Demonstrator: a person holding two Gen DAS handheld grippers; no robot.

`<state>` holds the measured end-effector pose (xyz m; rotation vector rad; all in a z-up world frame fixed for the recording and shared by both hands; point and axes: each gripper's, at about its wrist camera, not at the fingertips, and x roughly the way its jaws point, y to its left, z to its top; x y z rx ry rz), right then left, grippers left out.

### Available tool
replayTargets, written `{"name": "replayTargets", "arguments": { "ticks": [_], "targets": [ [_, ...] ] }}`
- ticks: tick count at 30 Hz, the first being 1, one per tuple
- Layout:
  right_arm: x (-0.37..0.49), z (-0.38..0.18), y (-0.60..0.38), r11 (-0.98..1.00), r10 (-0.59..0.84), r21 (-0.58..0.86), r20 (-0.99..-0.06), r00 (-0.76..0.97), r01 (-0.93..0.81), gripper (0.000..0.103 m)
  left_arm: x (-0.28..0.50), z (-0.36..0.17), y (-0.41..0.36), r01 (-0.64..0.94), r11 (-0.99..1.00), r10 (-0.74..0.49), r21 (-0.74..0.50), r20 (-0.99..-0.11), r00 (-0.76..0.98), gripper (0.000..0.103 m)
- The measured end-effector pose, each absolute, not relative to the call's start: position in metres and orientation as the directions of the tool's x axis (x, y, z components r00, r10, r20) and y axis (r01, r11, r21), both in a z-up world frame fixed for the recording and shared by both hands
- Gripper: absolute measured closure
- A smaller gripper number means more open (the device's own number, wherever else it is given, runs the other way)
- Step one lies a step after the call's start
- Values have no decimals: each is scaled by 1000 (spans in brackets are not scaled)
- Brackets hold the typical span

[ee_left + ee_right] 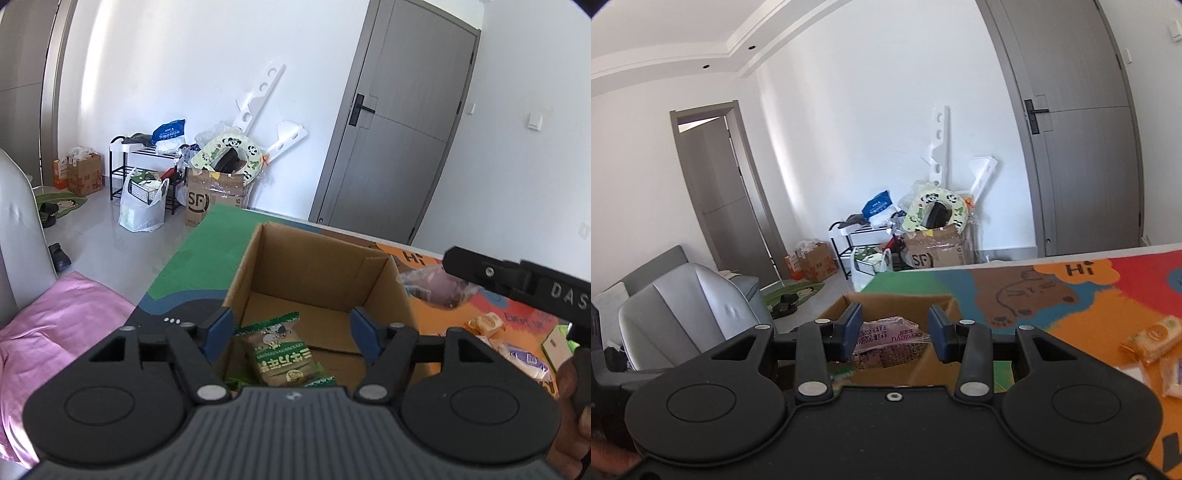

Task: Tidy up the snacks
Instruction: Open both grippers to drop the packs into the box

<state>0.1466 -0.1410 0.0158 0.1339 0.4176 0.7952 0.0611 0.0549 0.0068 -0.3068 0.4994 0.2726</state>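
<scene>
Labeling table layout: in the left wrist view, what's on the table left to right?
Cardboard box with green snack packet inside → clear-wrapped snack at the right gripper → orange snack packet → white-blue packet.

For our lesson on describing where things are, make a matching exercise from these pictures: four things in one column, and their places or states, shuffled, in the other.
Things:
1. green snack packet
2. clear-wrapped snack
3. orange-wrapped snack
4. cardboard box

Places or states:
A. lying loose on the colourful mat
B. held in the right hand-held gripper
C. standing open-topped on the mat
D. lying on the floor of the box

Pairs: 1-D, 2-B, 3-A, 4-C
</scene>
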Motion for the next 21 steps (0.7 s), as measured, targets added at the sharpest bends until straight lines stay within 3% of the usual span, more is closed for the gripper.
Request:
{"name": "replayTargets", "arguments": {
  "ticks": [6, 9, 21],
  "targets": [
    [154, 16, -132, 639, 768, 325, -318, 555, -697, 58, 58, 11, 67, -356, 905, 201, -232, -505, 840, 33],
    [160, 16, -137, 623, 782, 386, -315, 538, -681, 39, 54, 15, 70, -362, 900, 209, -241, -491, 846, 32],
    [142, 7, -167, 709, 705, 356, -384, 596, -609, 38, 55, 15, 50, -295, 920, 139, -260, -488, 862, 28]
  ]
}}
